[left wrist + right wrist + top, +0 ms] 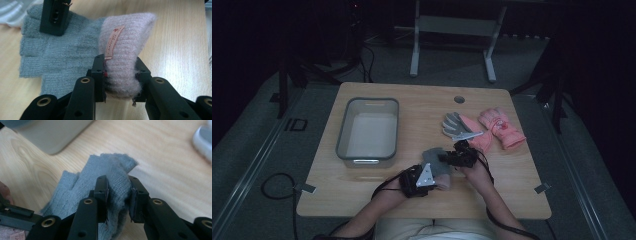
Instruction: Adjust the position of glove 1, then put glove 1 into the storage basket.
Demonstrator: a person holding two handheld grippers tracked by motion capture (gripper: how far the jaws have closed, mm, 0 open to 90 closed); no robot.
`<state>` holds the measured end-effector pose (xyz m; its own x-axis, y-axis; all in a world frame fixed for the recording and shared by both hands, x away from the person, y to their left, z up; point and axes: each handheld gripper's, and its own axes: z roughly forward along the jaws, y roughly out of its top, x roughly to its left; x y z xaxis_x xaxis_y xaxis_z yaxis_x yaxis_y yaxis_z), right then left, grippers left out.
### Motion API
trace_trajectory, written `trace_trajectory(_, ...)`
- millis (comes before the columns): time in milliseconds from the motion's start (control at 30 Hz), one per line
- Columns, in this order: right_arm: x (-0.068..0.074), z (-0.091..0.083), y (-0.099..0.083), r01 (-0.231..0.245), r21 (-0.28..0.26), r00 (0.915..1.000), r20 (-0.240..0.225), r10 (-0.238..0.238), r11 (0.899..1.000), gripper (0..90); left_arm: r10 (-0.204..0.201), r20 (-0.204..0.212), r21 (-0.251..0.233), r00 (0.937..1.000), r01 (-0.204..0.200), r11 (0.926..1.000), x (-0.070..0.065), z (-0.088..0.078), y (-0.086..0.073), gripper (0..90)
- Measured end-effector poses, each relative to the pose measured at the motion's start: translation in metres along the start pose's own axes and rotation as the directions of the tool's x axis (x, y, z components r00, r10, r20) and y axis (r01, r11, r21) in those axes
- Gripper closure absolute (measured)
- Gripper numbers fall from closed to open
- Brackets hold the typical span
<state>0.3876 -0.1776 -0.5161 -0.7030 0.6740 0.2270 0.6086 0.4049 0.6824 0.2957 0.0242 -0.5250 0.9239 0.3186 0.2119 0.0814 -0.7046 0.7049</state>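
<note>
A grey knit glove (435,159) with a pale pink ribbed cuff (126,37) is held near the table's front edge between both grippers. My left gripper (121,75) is shut on the pink cuff, whose small label faces me. My right gripper (119,197) is shut on a fold of the grey finger end (110,167). In the high view the left gripper (434,176) is at the near end of the glove and the right gripper (444,157) at its far right side. One jaw of the right gripper (55,17) rests on the grey fingers in the left gripper view.
An empty grey bin (343,131) stands left of centre on the wooden table (412,100). Another grey glove (452,124) and two pink padded gloves (503,127) lie at the right, just beyond my right gripper. A round hole (459,99) is near the far edge.
</note>
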Motion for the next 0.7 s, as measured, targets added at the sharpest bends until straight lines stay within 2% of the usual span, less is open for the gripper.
trace_trajectory(133,0.003,-0.012,0.014,0.009,-0.04,1.0,0.001,-0.009,0.999,72.1,0.018,0.01,-0.004,0.9998,-0.018,0.9998,0.012,-0.013,0.011,69.3)
trace_trajectory(300,0.005,-0.022,0.033,0.0,-0.08,1.0,-0.003,-0.001,0.997,72.2,0.049,0.0,0.011,0.9988,-0.049,0.9988,0.031,-0.034,0.027,69.3)
trace_trajectory(333,0.005,-0.022,0.033,0.0,-0.08,1.0,-0.003,-0.001,0.997,72.2,0.049,0.0,0.011,0.9988,-0.049,0.9988,0.031,-0.034,0.027,69.3)
trace_trajectory(400,0.007,-0.027,0.048,-0.002,-0.105,1.0,-0.006,0.001,0.994,72.2,0.053,-0.002,0.013,0.9986,-0.053,0.9985,0.043,-0.046,0.033,69.3)
trace_trajectory(567,0.014,-0.028,0.073,0.016,-0.126,0.9998,-0.005,-0.017,0.992,72.2,0.056,-0.019,0.026,0.9983,-0.055,0.9981,0.06,-0.064,0.038,69.2)
trace_trajectory(700,0.022,-0.026,0.093,0.032,-0.137,0.9994,-0.004,-0.033,0.99,72.2,0.067,-0.044,0.056,0.9968,-0.065,0.9963,0.071,-0.077,0.04,69.2)
